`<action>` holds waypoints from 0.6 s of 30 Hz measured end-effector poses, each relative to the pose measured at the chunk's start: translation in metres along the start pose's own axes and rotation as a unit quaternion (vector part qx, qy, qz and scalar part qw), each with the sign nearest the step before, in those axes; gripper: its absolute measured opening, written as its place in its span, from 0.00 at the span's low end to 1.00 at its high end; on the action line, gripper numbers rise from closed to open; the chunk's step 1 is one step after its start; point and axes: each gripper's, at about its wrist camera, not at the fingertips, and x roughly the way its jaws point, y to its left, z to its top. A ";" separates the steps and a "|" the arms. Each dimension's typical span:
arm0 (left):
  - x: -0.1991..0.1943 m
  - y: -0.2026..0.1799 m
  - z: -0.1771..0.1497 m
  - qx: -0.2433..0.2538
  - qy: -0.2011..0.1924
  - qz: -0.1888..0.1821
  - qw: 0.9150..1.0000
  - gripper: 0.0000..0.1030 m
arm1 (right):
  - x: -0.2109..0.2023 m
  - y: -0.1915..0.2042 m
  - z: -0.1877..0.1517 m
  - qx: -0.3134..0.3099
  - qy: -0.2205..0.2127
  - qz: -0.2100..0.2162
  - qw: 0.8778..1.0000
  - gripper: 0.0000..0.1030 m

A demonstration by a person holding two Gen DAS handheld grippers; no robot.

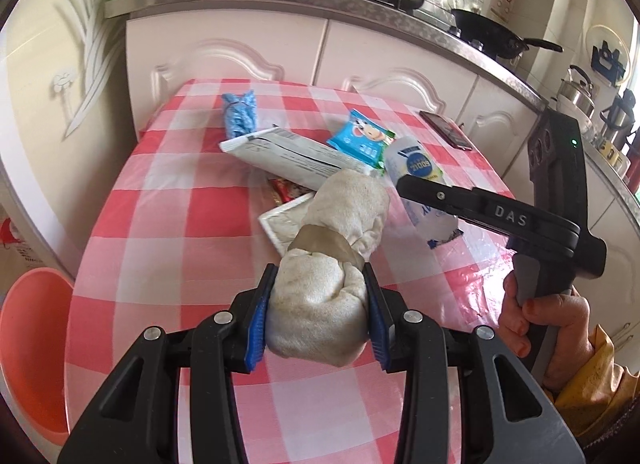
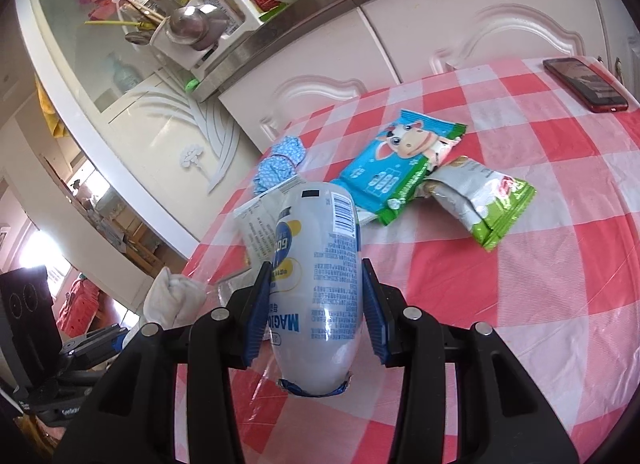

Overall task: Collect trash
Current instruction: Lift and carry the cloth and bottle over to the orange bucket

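Our left tool (image 1: 318, 314) is clenched on a dirty off-white cloth bundle (image 1: 332, 260), its blue pads (image 1: 256, 328) pressing both sides of the lower lobe; a band of tan tape cinches the bundle at its middle. Our right tool (image 2: 316, 310) grips a pale, translucent plastic pouch (image 2: 320, 276) printed with a barcode, dense small text and a blue-and-yellow round label, its torn end toward the camera. Both pieces of trash are held over the counter (image 1: 160, 223), which wears a red-and-white checked cover.

From the left wrist we see beyond the bundle a flattened white tube (image 1: 288, 155), a blue knotted bag (image 1: 240, 113), a blue snack packet with a cartoon cow (image 1: 362, 137), a dark phone (image 1: 446, 129) near the far edge, and an orange bin (image 1: 32, 348) beside the counter at lower left. That view also shows the right tool from the side, with the hand (image 1: 548, 328) holding it.

Only the right wrist view shows a silver-and-green wrapper (image 2: 484, 199) lying just beside the cow packet, and the cloth bundle off past the counter's left edge.
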 end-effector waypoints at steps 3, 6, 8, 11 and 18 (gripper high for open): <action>-0.006 0.011 -0.002 -0.011 -0.006 0.005 1.000 0.41 | 0.000 0.014 -0.002 -0.014 0.002 0.005 1.000 0.43; -0.011 0.023 -0.005 -0.025 -0.013 0.011 1.000 0.41 | 0.003 0.028 -0.005 -0.026 0.008 0.009 1.000 0.43; -0.014 0.032 -0.008 -0.034 -0.016 0.016 0.999 0.41 | 0.005 0.035 -0.007 -0.029 0.014 0.014 0.999 0.43; -0.019 0.045 -0.012 -0.048 -0.020 0.022 0.998 0.41 | 0.011 0.044 -0.009 -0.031 0.023 0.018 0.999 0.43; -0.031 0.077 -0.021 -0.080 -0.032 0.039 0.996 0.41 | 0.024 0.069 -0.016 -0.033 0.054 0.041 0.997 0.43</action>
